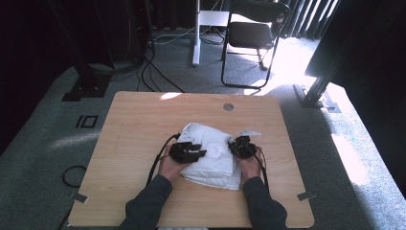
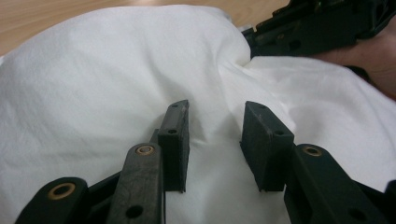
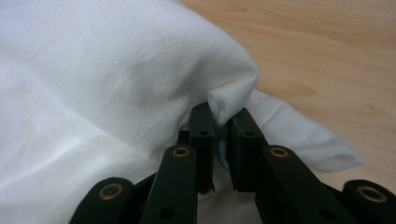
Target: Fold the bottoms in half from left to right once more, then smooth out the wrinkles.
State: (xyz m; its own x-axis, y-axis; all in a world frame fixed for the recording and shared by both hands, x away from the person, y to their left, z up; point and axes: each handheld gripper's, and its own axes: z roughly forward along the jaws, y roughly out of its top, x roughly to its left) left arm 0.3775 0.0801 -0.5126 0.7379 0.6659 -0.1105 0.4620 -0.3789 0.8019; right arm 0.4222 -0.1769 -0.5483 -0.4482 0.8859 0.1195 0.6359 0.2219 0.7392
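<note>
A bunched white cloth (image 1: 213, 155) lies on the wooden table (image 1: 139, 120), toward the near middle. My left gripper (image 1: 197, 152) rests on the cloth's left side. In the left gripper view, the left gripper (image 2: 215, 114) has its jaws apart over the cloth (image 2: 93, 70), which bulges loosely between the pads without being pinched. My right gripper (image 1: 236, 146) is at the cloth's right side. In the right gripper view, the right gripper (image 3: 221, 114) is shut on a small raised fold of the cloth (image 3: 102, 70). The right gripper's body (image 2: 317, 25) also crosses the top of the left gripper view.
A round grommet (image 1: 228, 107) sits near the table's far edge. Beyond the table stand a black folding chair (image 1: 251, 33) and a white post (image 1: 196, 33). Cables (image 1: 153, 72) run over the carpet, and dark frame legs (image 1: 88, 81) stand at both sides.
</note>
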